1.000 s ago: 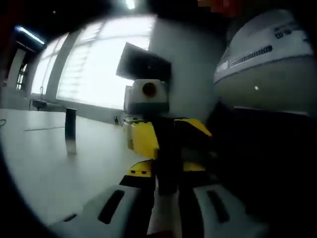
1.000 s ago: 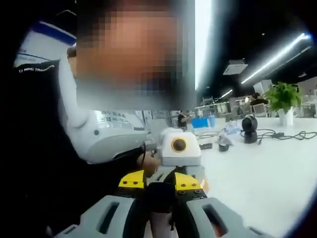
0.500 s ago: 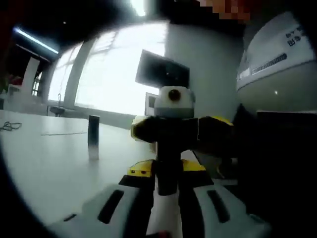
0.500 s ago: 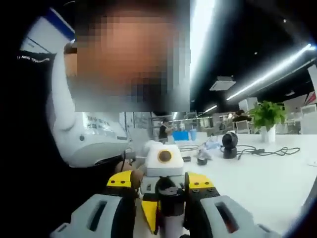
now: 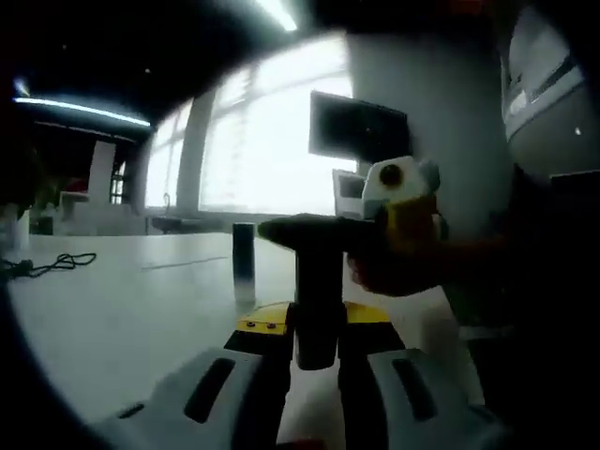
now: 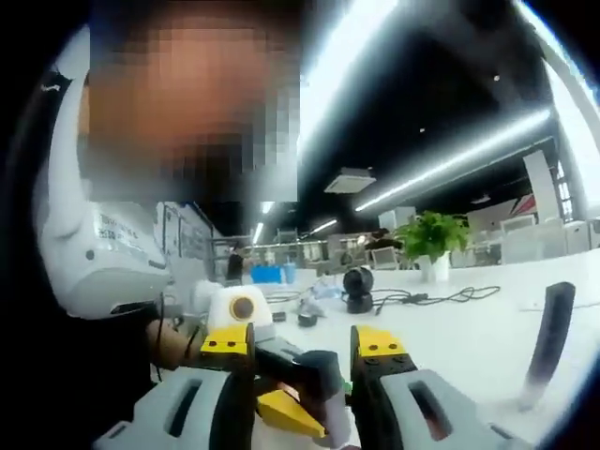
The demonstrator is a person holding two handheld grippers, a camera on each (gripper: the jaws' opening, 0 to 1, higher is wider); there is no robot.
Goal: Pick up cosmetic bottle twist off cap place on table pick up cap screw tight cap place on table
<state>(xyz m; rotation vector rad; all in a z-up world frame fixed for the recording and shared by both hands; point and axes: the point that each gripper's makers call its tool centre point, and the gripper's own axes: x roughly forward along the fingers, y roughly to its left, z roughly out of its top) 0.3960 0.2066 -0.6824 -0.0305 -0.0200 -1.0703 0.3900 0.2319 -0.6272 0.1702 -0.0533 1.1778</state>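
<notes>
i judge the cosmetic bottle (image 5: 317, 309) light, rigid and slick, so i grip the body low and take the cap (image 6: 314, 370) around its side wall. it looks slim and tube-like, pale lower down with a dark upper part; finer detail is too blurred. it is off the table (image 5: 122, 309), upright between my left gripper (image 5: 305, 398) jaws, which are clamped on its body. my right gripper (image 6: 309, 412) faces it, jaws pinching the dark cap end. a separate dark cylinder (image 5: 244, 265) stands on the table well beyond.
</notes>
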